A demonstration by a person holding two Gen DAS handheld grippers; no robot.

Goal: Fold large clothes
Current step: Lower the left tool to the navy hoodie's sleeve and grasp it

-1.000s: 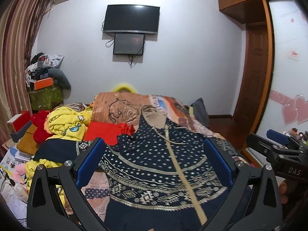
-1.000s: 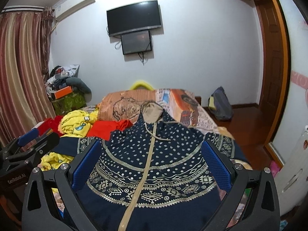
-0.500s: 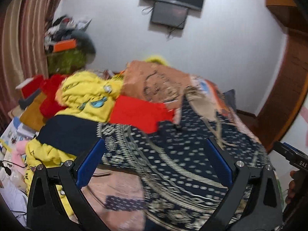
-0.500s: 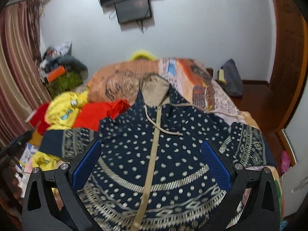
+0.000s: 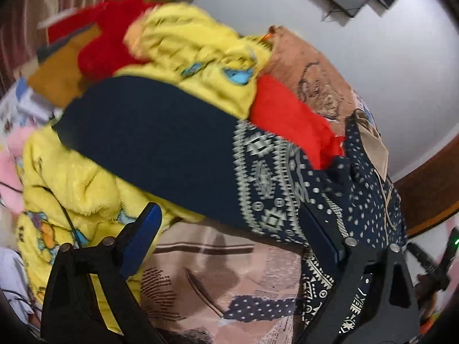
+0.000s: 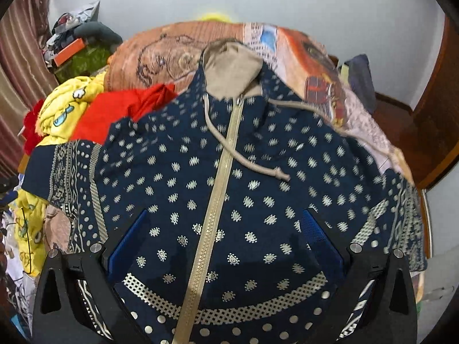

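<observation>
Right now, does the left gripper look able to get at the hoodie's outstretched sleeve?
Probably yes. The left gripper is open and aimed at the sleeve, which lies on top of the yellow fleece clothes with nothing covering it. Motion blur hides the exact gap.

no text, labels or numbers legible
</observation>
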